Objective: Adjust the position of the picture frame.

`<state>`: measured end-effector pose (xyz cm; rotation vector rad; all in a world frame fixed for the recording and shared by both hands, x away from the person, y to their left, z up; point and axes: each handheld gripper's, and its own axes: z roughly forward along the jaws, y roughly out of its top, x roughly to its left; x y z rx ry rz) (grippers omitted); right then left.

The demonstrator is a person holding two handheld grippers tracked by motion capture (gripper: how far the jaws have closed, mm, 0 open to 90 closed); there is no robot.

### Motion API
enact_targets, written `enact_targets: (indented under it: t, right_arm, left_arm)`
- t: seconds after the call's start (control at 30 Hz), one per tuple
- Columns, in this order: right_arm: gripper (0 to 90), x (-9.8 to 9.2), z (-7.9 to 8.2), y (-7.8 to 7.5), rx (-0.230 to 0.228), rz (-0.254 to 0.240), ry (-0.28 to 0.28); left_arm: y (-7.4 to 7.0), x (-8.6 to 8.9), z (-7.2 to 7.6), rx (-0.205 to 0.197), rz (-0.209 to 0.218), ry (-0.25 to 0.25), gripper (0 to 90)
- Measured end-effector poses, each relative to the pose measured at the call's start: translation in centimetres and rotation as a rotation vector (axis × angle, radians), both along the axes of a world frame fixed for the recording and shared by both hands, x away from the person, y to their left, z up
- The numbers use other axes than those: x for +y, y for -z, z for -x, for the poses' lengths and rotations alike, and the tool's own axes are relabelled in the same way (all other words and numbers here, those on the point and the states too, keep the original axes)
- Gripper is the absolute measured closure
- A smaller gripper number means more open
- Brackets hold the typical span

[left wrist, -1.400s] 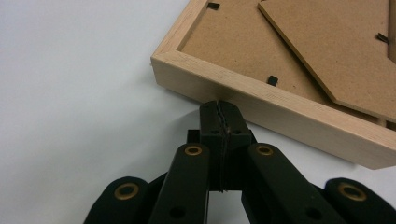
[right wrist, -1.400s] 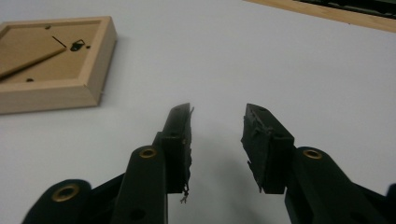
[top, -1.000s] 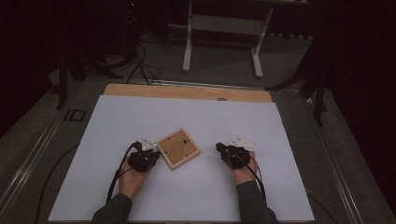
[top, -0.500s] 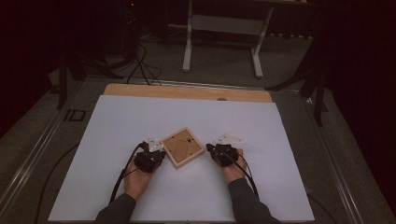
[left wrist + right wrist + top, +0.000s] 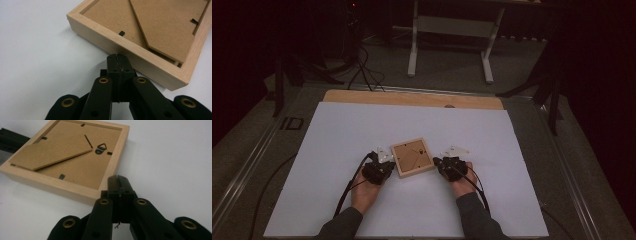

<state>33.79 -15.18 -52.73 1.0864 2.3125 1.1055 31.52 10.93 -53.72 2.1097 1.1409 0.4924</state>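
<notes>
Wooden picture frame [image 5: 412, 157] lies face down on the white counter [image 5: 337, 130], roughly mid-counter but nearer the person's edge than the far edge, turned a bit askew to the counter's edges. Its brown backing board [image 5: 75, 167] faces up, w/ a fold-out stand panel [image 5: 170, 25] lying on it, a small metal hanger [image 5: 101, 148] and black retaining clips [image 5: 121, 32] at the inner rim.

Left tongs [image 5: 384, 167] sit at the frame's left side; in the left gripper view [image 5: 117, 56] the jaws are pressed together, nothing between them, tips right up against the frame's light wood side wall [image 5: 112, 42], apparently touching it. Left hand [image 5: 364, 192] comes in from the near edge, cable trailing back toward that edge.

Right tongs [image 5: 439, 162] sit at the frame's right side, close by its near right corner. In the right gripper view [image 5: 118, 178] jaws have just been closing and now stand together, nothing gripped; tips are just beside the frame's outer edge, whether touching can't tell. Right hand [image 5: 459, 182] behind them, sleeve coming in from the near edge.

So frame sits flat between the two closed tongs, one each side, neither holding it.

Far edge of counter shows a strip of bare wood [image 5: 412, 99]. Beyond it, on the dark floor, a white stand's legs [image 5: 449, 45] and some cables [image 5: 359, 70].
</notes>
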Motion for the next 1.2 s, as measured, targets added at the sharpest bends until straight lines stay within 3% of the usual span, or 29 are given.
enact_targets:
  t: [0.33, 0.6, 1.2]
  right_arm:
    - [89.6, 0.1, 1.1, 0.0, 0.007, 0.003, -0.023]
    - [89.6, 0.3, 1.4, -0.1, 0.008, 0.004, -0.039]
    - [89.7, 0.8, 1.9, -0.1, 0.015, 0.000, -0.079]
  left_arm:
    - [0.1, 0.3, 0.0, 0.004, 0.017, -0.017, 89.6]
    - [0.1, 0.8, 0.7, 0.021, 0.041, 0.014, 89.4]
    - [0.2, 1.8, 0.8, 0.035, 0.072, 0.009, 89.4]
